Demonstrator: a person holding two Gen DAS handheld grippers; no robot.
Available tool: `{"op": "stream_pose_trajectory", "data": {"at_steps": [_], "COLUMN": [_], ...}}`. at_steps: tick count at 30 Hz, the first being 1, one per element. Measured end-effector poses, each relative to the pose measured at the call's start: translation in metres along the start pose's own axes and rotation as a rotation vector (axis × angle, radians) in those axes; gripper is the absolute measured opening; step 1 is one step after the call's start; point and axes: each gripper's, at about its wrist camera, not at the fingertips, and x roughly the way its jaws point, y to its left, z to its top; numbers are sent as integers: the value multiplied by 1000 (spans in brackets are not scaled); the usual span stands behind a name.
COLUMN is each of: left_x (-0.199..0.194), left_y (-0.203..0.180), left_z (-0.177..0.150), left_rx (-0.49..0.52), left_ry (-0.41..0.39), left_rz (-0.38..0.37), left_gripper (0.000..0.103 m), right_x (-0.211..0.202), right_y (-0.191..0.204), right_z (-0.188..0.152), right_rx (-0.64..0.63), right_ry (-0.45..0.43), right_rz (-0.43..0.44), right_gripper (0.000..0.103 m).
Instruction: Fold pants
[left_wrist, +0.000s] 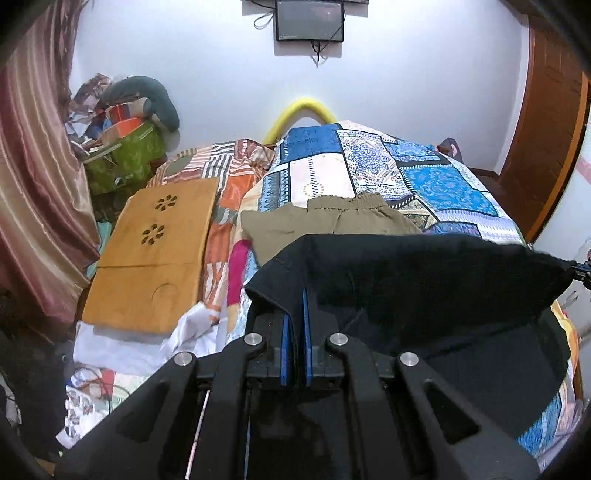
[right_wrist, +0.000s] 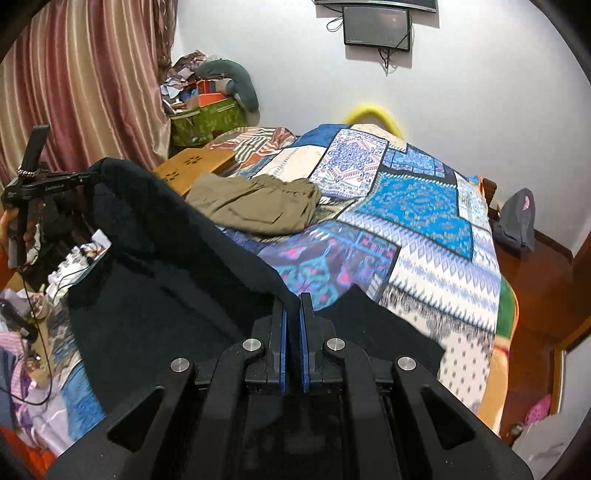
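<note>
Both grippers are clamped on one edge of the black pants (left_wrist: 424, 280) — left gripper (left_wrist: 295, 295) at one corner, right gripper (right_wrist: 291, 299) at the other. The edge spans left–right, cloth hanging over the near bed (right_wrist: 424, 236); folded olive pants (right_wrist: 258, 206) lie farther away.

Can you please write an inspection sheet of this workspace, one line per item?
Surface: bed with patchwork quilt.
Job's things: black pants lifted by two corners, hanging between both grippers.
Clutter: olive shorts on the quilt; wooden lap tray at the bed's left.
Grippers: left gripper and right gripper both shut on the black pants.
Cables: loose wires under the wall screen.
Surroundings: striped curtain, green storage box, grey backpack.
</note>
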Motion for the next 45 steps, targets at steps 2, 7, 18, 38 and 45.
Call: {"op": "stream_pose_trajectory", "data": {"at_steps": [2,7,18,38,45], "left_x": [-13,-33,-21,-24,-44], "left_y": [2,-2,5,16,3], "left_z": [-15,-61,-169,-198,-133], "left_rx": [0,33,-23,-62,-77], "left_ry": [-6,-8,115,219,110], "left_rz": [-7,3,-1,138,133], "left_gripper": [6,6,6,17,17], "right_x": [-10,-18,-8,-31,-48], "right_y": [9,27,54,44,25], "right_z": [-12,-45,-112,-133,-99], "right_rx": [8,8,45,136,143], "right_ry": [4,37,102,126,27], "right_rz": [7,13,35,36,-2], "right_gripper": [5,5,5,28,43]}}
